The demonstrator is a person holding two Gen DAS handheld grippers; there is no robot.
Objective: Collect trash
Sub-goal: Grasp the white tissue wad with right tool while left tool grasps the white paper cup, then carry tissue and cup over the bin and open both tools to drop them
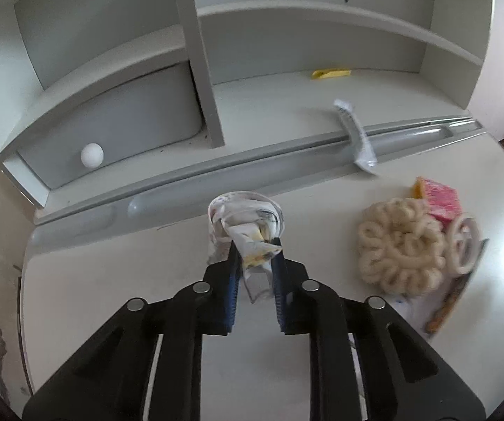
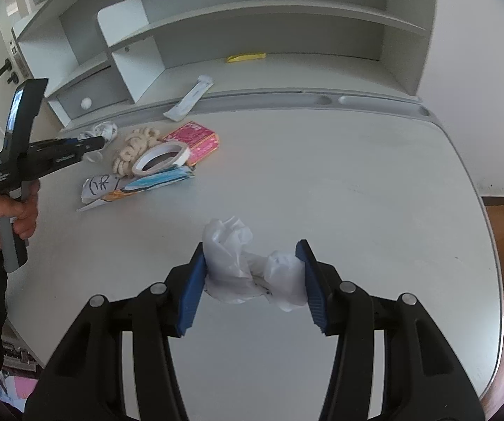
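Observation:
In the left wrist view my left gripper [image 1: 254, 251] is shut on a clear plastic cup [image 1: 244, 217] stuffed with crumpled printed paper, pinching its near wall and the paper. The cup rests on the white desk [image 1: 111, 280] close to the grey groove at the back. The right wrist view shows the same left gripper [image 2: 99, 143] at the far left, held by a person's hand [image 2: 13, 214]. My right gripper [image 2: 251, 247] is shut on a crumpled white plastic bag [image 2: 230, 245]; both blue pads press its sides, just above the desk [image 2: 357, 193].
A long white wrapper [image 1: 355, 137] lies across the groove, and a yellow packet [image 1: 330, 73] is on the shelf behind. A cream yarn bundle [image 1: 401, 245], pink box [image 1: 439, 200], tape roll [image 2: 162, 158] and papers [image 2: 136, 186] sit together. The desk edge [image 2: 490, 245] curves at right.

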